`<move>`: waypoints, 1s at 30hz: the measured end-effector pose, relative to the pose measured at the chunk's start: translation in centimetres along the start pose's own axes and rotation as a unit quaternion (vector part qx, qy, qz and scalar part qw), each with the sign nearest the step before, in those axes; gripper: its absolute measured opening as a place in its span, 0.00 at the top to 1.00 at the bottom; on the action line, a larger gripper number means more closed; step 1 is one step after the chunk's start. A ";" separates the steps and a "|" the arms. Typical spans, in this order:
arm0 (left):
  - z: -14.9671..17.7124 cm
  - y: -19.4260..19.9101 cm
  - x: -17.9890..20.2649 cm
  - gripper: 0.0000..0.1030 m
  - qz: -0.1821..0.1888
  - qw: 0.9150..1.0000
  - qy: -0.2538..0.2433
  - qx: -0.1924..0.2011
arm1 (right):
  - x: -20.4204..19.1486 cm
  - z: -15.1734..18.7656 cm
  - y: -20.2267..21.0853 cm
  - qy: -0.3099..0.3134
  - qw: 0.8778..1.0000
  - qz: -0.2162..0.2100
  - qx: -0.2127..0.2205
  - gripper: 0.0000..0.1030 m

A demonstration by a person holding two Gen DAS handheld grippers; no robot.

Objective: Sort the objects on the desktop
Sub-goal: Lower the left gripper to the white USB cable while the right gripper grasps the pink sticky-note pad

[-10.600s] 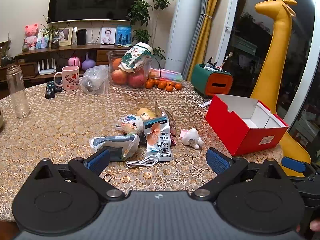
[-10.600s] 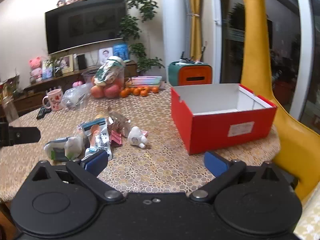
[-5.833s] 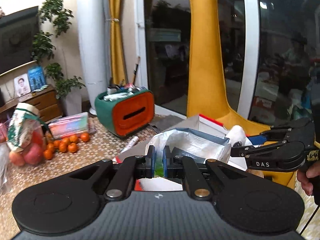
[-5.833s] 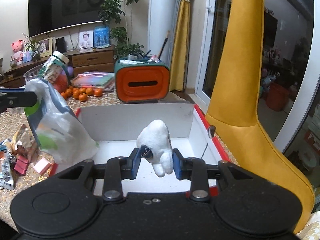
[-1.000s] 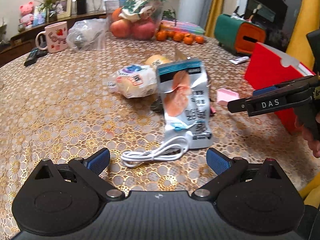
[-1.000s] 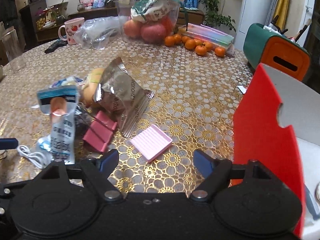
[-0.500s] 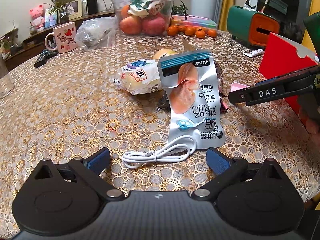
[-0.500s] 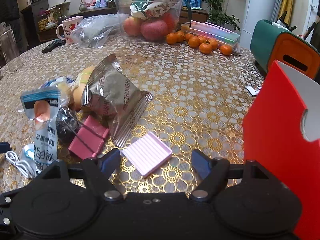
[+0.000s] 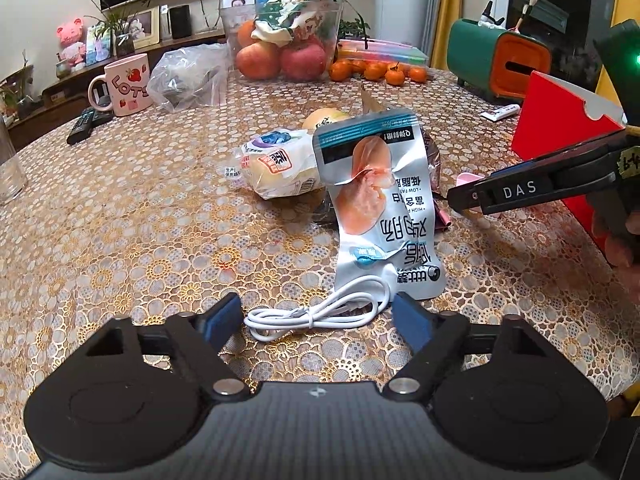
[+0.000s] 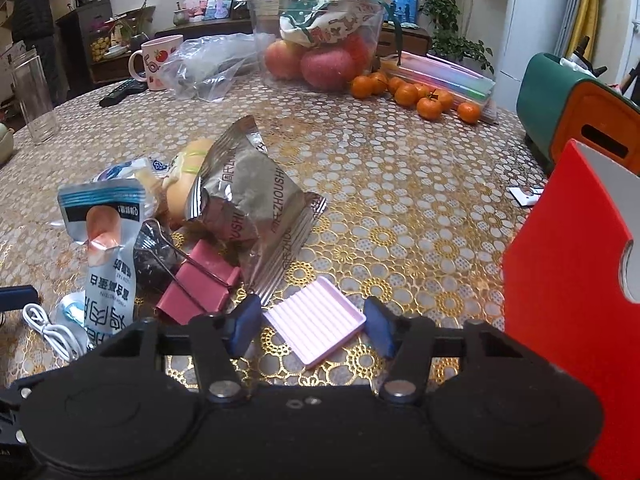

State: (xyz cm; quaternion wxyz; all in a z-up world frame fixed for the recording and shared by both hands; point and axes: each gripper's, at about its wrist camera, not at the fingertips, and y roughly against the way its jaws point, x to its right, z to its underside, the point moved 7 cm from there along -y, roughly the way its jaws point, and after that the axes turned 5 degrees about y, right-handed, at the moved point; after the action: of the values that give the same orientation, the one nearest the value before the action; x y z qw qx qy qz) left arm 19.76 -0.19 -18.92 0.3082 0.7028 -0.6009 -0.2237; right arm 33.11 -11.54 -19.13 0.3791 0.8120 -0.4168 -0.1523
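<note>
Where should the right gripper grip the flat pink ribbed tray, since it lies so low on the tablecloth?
Across its two side edges, from above and the near side. The pink tray lies flat and thin, a corner toward the camera, already between the right gripper's closing jaws, whose pads do not touch it yet.

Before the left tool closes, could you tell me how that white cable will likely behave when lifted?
The white cable lies in loose loops, so it will probably droop. It looks thin and light, and may slip from the closing left tool. One loop reaches the snack pouch, which might get nudged.
</note>
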 end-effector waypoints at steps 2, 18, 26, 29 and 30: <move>0.0 0.1 0.0 0.26 0.003 1.000 -0.003 0.000 | 0.0 0.1 0.1 -0.004 1.000 0.004 -0.003 0.46; 0.4 1.1 -0.5 0.35 0.020 1.000 0.002 -0.008 | -0.7 2.4 2.7 -0.018 0.999 0.036 -0.036 0.46; 0.2 2.2 -0.1 0.35 0.035 0.999 -0.011 -0.006 | -1.1 3.3 4.2 -0.028 0.998 0.039 -0.040 0.46; 0.2 2.6 -0.1 0.35 0.035 0.999 -0.013 -0.004 | -1.2 3.6 4.8 -0.030 0.998 0.040 -0.039 0.46; 0.2 2.7 -0.1 0.35 0.035 0.999 -0.014 -0.003 | -1.2 3.6 5.0 -0.032 0.998 0.040 -0.038 0.46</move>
State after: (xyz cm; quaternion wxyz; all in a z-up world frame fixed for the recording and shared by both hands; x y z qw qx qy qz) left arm 17.68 -0.35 -17.12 0.3098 0.6771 -0.6286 -0.2247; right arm 27.53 -14.17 -17.95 0.4021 0.7746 -0.4543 -0.1788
